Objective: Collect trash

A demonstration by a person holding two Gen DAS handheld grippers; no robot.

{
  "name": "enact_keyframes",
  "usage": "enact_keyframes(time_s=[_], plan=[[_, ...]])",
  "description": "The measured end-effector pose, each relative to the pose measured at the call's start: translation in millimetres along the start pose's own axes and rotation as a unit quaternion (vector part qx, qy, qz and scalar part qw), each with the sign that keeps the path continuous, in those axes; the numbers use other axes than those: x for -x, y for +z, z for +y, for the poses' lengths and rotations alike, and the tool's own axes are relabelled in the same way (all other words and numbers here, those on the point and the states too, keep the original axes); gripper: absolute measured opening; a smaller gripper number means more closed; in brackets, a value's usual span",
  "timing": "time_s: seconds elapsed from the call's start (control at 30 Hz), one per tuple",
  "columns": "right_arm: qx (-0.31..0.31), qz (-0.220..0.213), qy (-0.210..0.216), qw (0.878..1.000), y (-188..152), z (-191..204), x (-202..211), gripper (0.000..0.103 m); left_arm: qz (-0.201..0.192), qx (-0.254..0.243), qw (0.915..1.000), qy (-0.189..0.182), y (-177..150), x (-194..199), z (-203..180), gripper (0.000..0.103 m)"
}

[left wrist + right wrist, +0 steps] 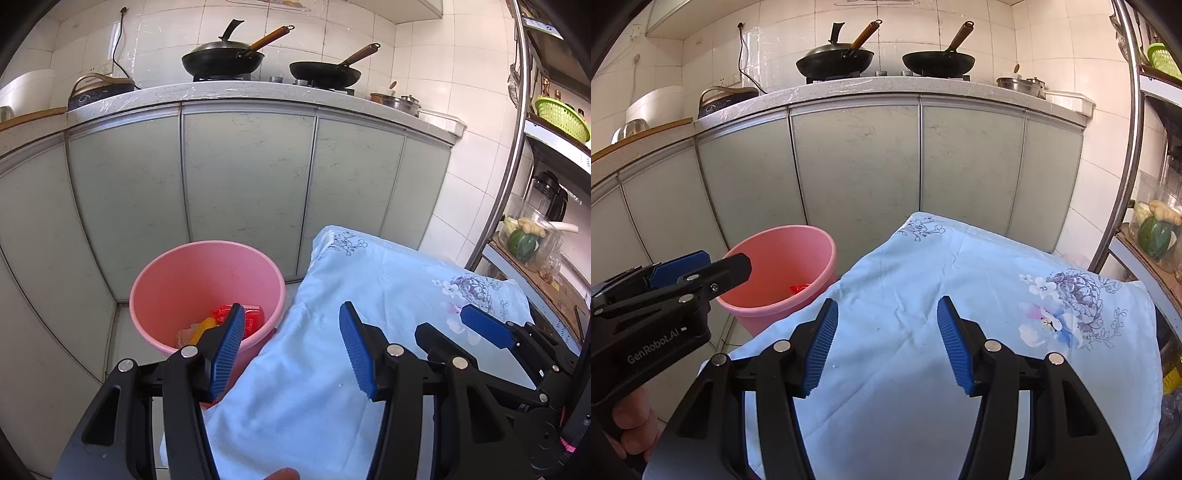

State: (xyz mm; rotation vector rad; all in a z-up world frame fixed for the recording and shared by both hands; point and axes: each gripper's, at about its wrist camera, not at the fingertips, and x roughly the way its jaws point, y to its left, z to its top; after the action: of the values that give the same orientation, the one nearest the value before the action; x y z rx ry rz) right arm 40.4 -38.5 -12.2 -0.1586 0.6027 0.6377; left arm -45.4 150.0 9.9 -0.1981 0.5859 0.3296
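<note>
Both wrist cameras sit close above a cloth-covered surface [923, 280], angled downward toward the cabinet fronts [243, 177]. The left view stands nearer the pink bucket [166, 280]; the right view sits further right. Both share bucket, cloth, counter and two woks [834, 61].

A pink bucket [207, 291] is seen on the floor against grey-green cabinet doors [247, 177] — red and yellow wrappers [236, 319] lie inside. Beside it, a pale blue floral cloth [369, 314] is spread beneath the left gripper [291, 347], whose jaws are held apart and empty.
</note>
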Motion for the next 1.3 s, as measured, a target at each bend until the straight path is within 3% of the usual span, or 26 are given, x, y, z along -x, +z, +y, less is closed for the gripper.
enact_keyframes(time_s=[1.3], plan=[[-0.012,0.010,-0.003,1.000,-5.7,-9.1,-8.0,0.056,0.006,-0.011,0.9999,-0.007,-2.1,-5.8,-10.6,0.053]])
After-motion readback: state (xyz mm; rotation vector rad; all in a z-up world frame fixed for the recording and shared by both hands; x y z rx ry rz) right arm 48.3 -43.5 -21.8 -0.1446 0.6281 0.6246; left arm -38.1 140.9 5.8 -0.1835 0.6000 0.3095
